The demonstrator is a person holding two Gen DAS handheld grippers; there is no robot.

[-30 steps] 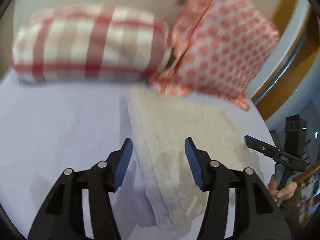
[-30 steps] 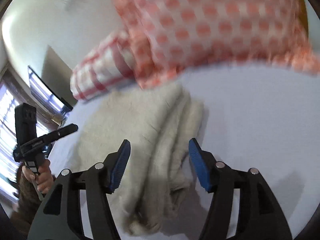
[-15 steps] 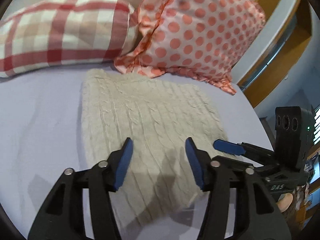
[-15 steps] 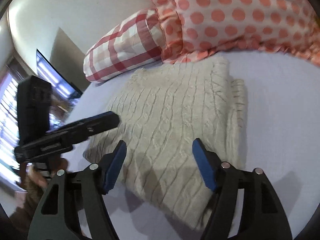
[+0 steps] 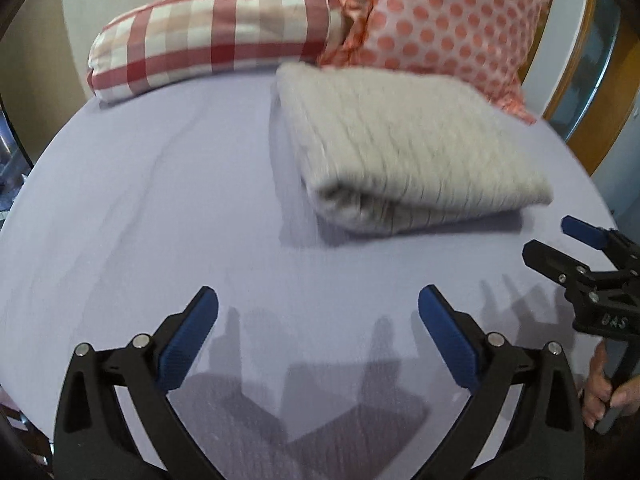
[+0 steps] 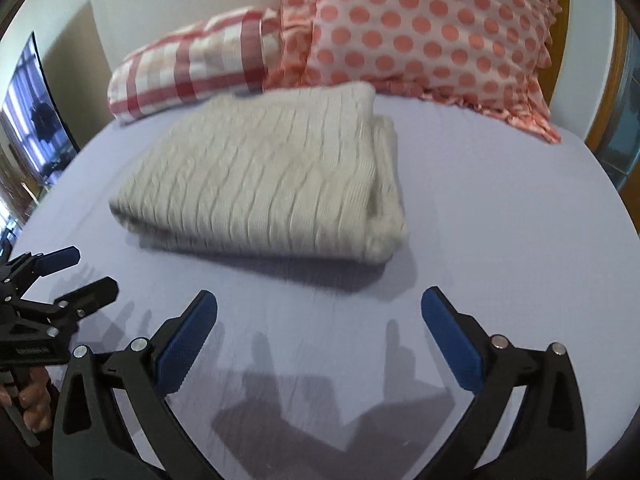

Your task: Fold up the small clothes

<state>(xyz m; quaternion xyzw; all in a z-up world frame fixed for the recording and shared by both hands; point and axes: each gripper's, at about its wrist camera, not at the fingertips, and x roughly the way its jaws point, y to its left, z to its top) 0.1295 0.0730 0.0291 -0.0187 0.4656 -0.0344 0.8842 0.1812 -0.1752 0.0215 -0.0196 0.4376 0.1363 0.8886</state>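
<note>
While sweater [image 5: 404, 148] lies folded, grippers gape, empty

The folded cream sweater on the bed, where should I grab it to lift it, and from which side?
Probably grip the cream sweater at its thick rounded fold edge facing the grippers, coming in low from the near side; the stacked layers there give open jaws something to pinch.

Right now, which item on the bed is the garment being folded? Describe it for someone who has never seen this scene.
On the lilac bed sheet, look just in front of the two pillows at the head. The cream cable-knit sweater lies there, folded into a thick rectangle. It is plain and ribbed, unlike the red checked pillow and the polka-dot pillow.
</note>
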